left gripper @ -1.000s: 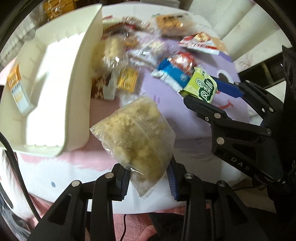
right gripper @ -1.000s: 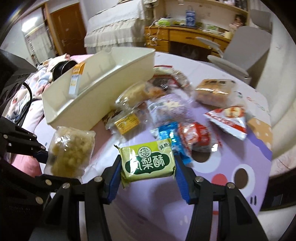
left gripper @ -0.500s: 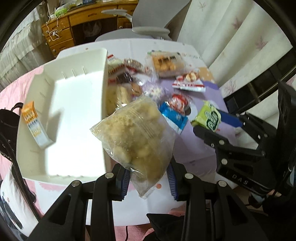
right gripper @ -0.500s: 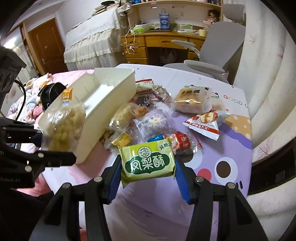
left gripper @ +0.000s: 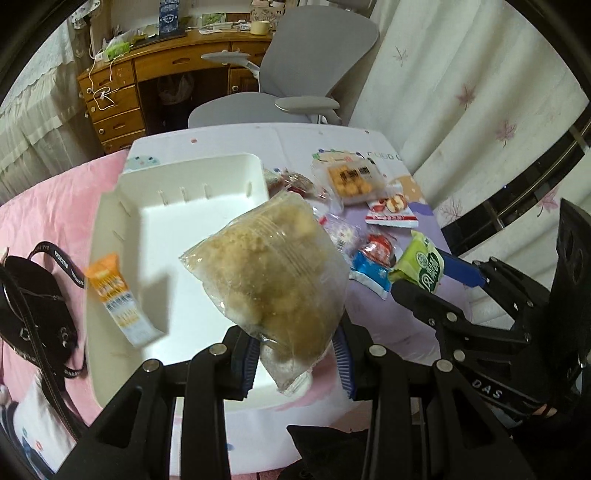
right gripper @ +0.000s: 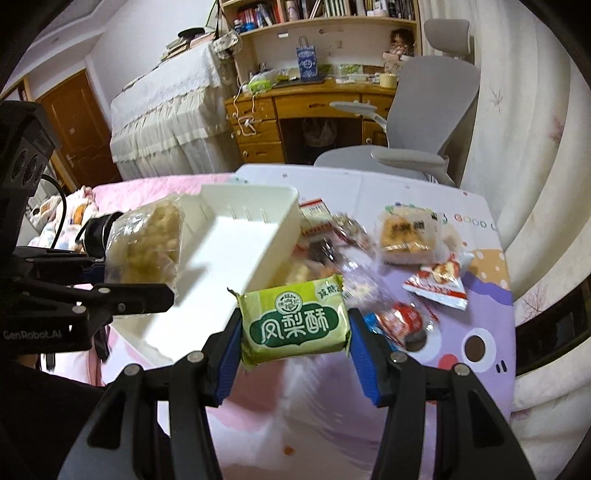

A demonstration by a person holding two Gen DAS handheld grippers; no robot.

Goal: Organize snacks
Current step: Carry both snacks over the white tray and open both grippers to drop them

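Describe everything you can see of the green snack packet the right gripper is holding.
The green foil snack packet is a flat, rectangular pillow pack with crimped ends, a darker green label with white characters and a round emblem above. It is sealed and slightly puffy. The right gripper clamps it by its two short ends between blue pads, face toward the camera, lifted clear of the table. In the left wrist view it shows edge-on. Nothing else touches it.

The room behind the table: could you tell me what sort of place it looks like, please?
Most likely a bedroom that doubles as a study. A wooden desk with drawers stands under a bookshelf, a grey office chair sits at it, and what looks like a lace-covered bed stands beside it.
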